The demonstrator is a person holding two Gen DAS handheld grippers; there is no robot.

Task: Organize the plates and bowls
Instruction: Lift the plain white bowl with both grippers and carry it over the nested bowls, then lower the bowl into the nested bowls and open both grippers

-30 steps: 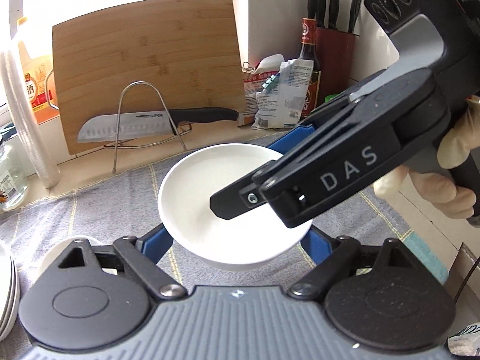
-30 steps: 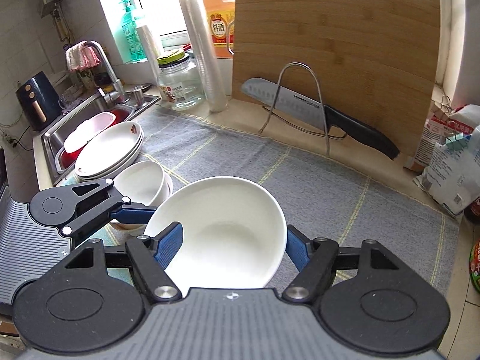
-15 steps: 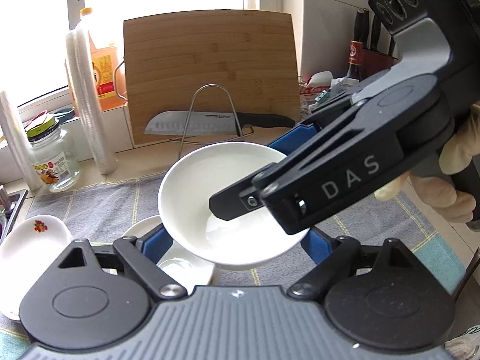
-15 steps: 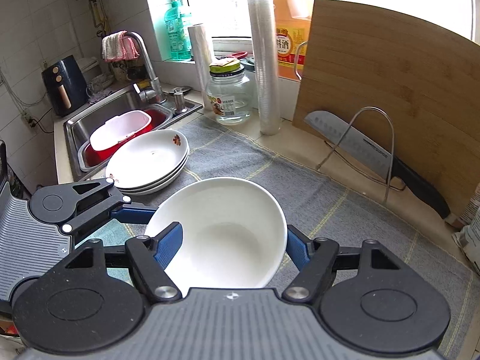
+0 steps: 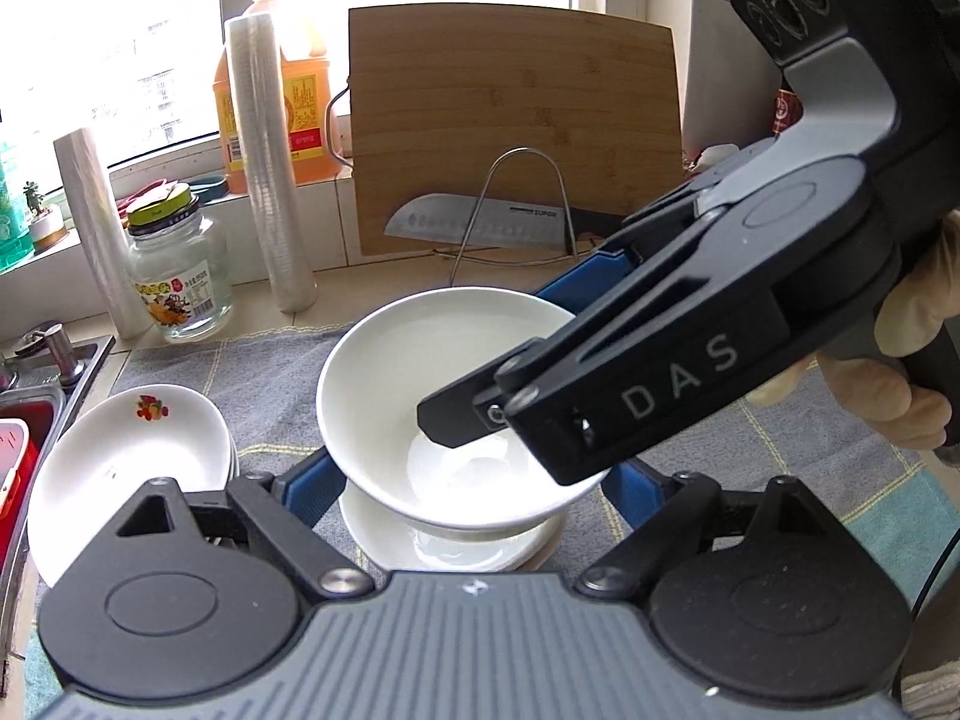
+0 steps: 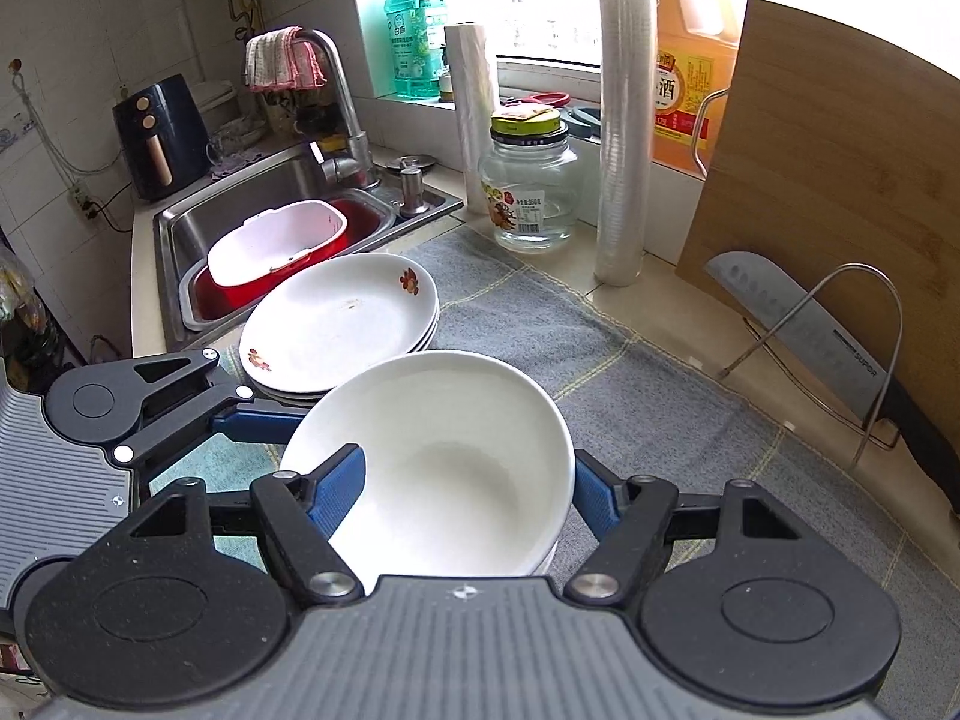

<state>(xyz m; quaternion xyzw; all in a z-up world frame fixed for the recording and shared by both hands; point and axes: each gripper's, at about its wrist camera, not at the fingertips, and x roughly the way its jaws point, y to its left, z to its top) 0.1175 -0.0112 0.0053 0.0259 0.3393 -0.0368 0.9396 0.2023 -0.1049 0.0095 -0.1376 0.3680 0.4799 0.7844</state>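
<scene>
White porcelain fills our left wrist view: the bowl (image 5: 456,414) hangs between our left gripper (image 5: 474,483) fingers, pinched at both sides, just above a second bowl (image 5: 450,540) below, ready to nest. From the right wrist, our right gripper (image 6: 468,480) clamps the bowl's rim, sharing its weight; stacked plates (image 6: 339,321) sit ahead-left.

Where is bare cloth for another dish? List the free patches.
Free: the gray cloth between the held bowl and the knife stand; also between the plate stack and the glass jar. Crowded: both tools, the bowl and plates cluster near the sink.
</scene>
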